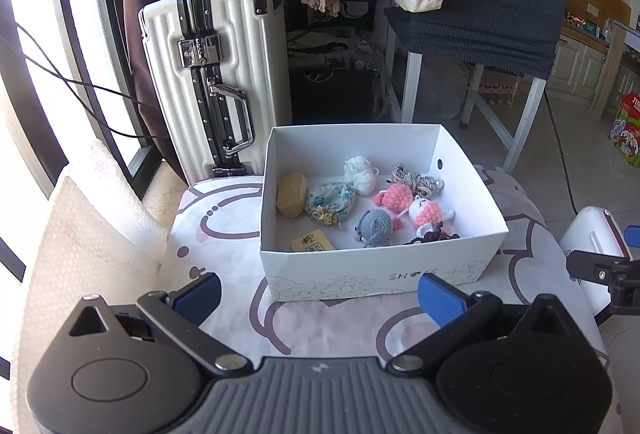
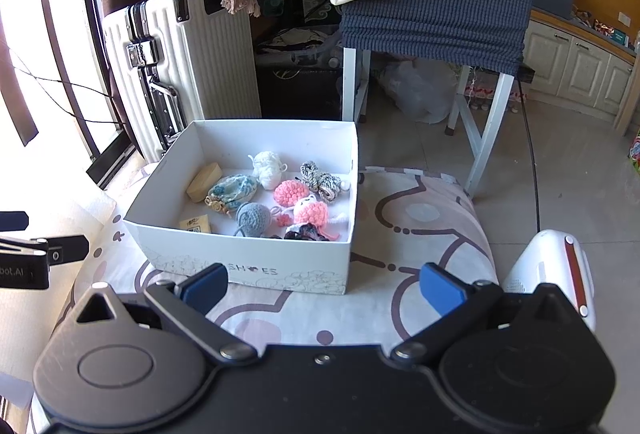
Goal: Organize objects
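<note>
Left gripper and right gripper both spread, empty, short of shoebox. Dark knitted item behind box's near wall, partly hidden, unidentifiable.

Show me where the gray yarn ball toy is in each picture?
Left wrist view: the gray crochet toy lies near the front of the white shoe box, just right of picture center, beside the small yellow packet.
Right wrist view: it lies left of picture center, again near the box's front wall.
Shared landmark: the white suitcase behind the box.
</note>
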A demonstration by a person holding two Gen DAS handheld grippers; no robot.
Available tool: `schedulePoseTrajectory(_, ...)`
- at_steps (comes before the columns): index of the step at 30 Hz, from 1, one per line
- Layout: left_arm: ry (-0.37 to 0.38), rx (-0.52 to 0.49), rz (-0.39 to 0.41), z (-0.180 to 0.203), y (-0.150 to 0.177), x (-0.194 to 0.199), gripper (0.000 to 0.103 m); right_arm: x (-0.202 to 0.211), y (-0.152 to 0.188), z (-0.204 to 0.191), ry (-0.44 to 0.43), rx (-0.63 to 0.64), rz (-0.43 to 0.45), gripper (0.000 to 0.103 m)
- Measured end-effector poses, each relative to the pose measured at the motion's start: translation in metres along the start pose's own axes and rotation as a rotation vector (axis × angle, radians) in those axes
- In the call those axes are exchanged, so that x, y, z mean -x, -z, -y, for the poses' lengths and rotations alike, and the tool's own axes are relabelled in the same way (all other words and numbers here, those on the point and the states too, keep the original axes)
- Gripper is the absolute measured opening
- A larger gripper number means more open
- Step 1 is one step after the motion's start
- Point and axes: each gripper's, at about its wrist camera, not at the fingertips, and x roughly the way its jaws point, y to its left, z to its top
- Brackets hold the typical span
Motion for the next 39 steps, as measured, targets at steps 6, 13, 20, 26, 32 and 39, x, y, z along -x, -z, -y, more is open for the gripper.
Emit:
schedulePoseTrajectory(6,0.000,0.001,0.000,-0.0001,-0.0001,-0.0001,0.103,-0.0010,0.0003,-0.0015,-0.003,0.002,-0.003,0.103)
schedulePoseTrajectory(13,0.004,0.003,0.000,0.0008,-0.0004,-0.0001,0.103,-0.0017,0.0004,-0.0018,-0.006,0.000,-0.005,0.103)
schedulePoseTrajectory(20,0.004,0.005,-0.001,0.0015,-0.0007,-0.0009,0.103,-0.0016,0.0005,-0.0022,-0.006,0.000,-0.005,0.103)
schedulePoseTrajectory(26,0.005,0.004,-0.002,0.0023,-0.0006,-0.0009,0.103,-0.0015,0.0006,-0.0025,-0.005,0.000,-0.005,0.103)
schedulePoseTrajectory(32,0.007,0.004,-0.002,0.0020,-0.0007,-0.0008,0.103,-0.0014,0.0005,-0.0026,-0.005,-0.001,-0.005,0.103)
schedulePoseTrajectory(39,0.009,0.005,-0.002,0.0021,-0.0007,-0.0009,0.103,-0.0013,0.0004,-0.0026,-0.005,-0.001,-0.005,0.103)
